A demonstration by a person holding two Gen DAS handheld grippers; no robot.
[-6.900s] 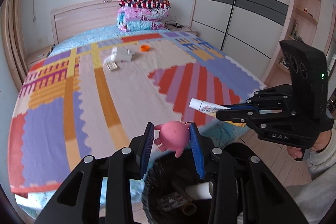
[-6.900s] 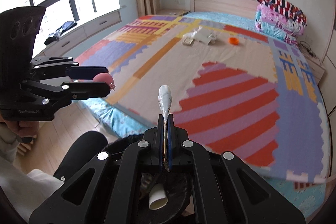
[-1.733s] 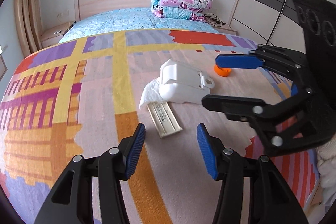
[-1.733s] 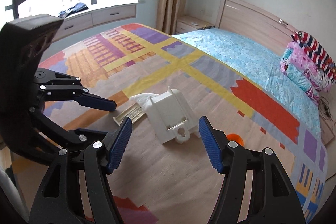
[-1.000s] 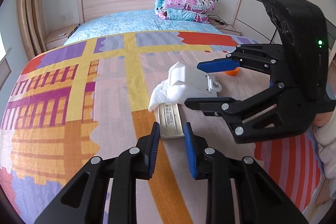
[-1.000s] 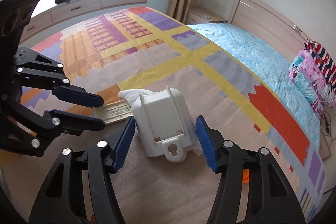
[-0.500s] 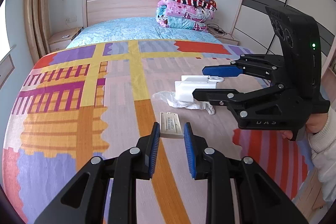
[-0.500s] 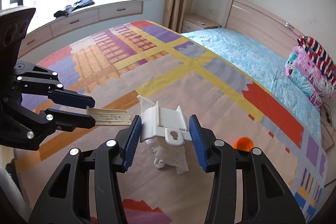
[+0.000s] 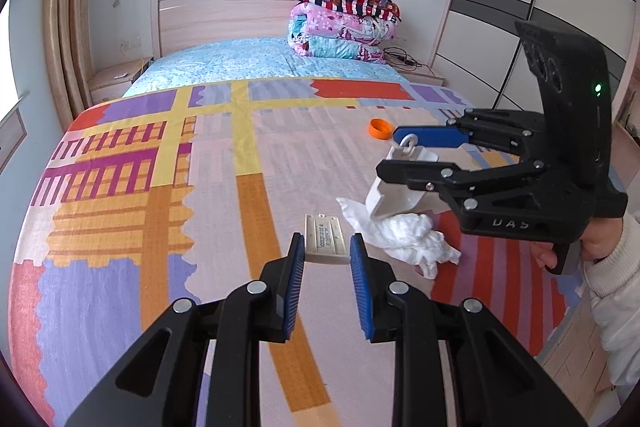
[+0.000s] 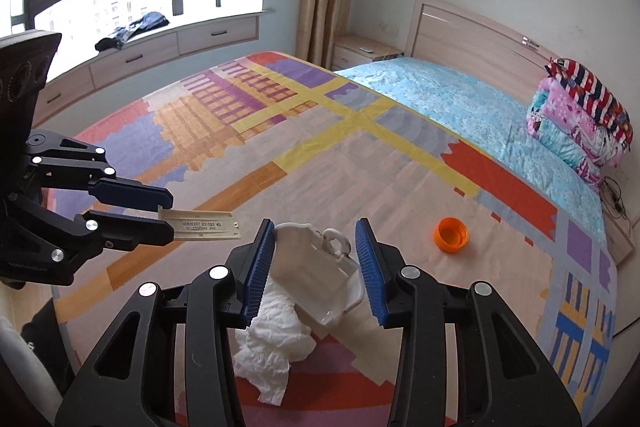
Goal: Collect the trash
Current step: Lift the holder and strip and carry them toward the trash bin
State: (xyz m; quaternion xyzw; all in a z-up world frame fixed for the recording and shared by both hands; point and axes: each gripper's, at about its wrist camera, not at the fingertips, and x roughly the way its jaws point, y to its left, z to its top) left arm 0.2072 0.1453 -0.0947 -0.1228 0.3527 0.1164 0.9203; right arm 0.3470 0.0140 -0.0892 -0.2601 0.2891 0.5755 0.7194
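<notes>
Over a bed [image 9: 224, 187] spread with a patchwork-coloured blanket, a person works two claws at once. Only a hand and pale sleeve [image 9: 612, 267] show at the edge of the left wrist view; the rest of the person is cut off. The left claw [image 9: 327, 247] is clamped on a flat cream plate with a printed label [image 9: 325, 238]; the near end of the plate sits between the blue pads and its far end juts out ahead of them, clear of the blanket. The label's print is too small to read from the left wrist view. The right claw [image 10: 316, 233] is closing, a white plastic holder [image 10: 316, 267] tilted between its jaws; whether both pads press on it is hard to make out. A crumpled white tissue [image 10: 272, 339] hangs or lies just under the holder, partly hidden by the claw's frame. An orange cap [image 10: 451, 234] lies on the blanket ahead and to the right of the right claw, well apart from it.
</notes>
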